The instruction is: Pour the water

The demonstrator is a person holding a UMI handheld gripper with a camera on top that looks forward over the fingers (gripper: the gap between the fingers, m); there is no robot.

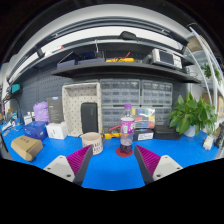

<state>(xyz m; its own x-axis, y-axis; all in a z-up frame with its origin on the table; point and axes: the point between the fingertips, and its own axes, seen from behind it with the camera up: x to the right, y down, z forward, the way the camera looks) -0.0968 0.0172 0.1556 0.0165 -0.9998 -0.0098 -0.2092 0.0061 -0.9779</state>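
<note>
A clear bottle (pixel 127 130) with a pink cap stands upright on a round dark red coaster (pixel 125 152) on the blue table (pixel 110 170), just beyond my right finger. A white cup (pixel 92 142) with dark print stands on the table to its left, beyond my left finger. My gripper (pixel 111 161) is open, its magenta pads (pixel 78 160) spread wide with only bare blue table between them. Nothing is held.
A tan block (pixel 27 147) lies at the left. White and purple boxes (pixel 48 122) stand at the back left, a wire-grid panel (pixel 82 107) and clear bins (pixel 145 118) behind the bottle. A green plant (pixel 189 113) is at the right. Shelves (pixel 120 62) run overhead.
</note>
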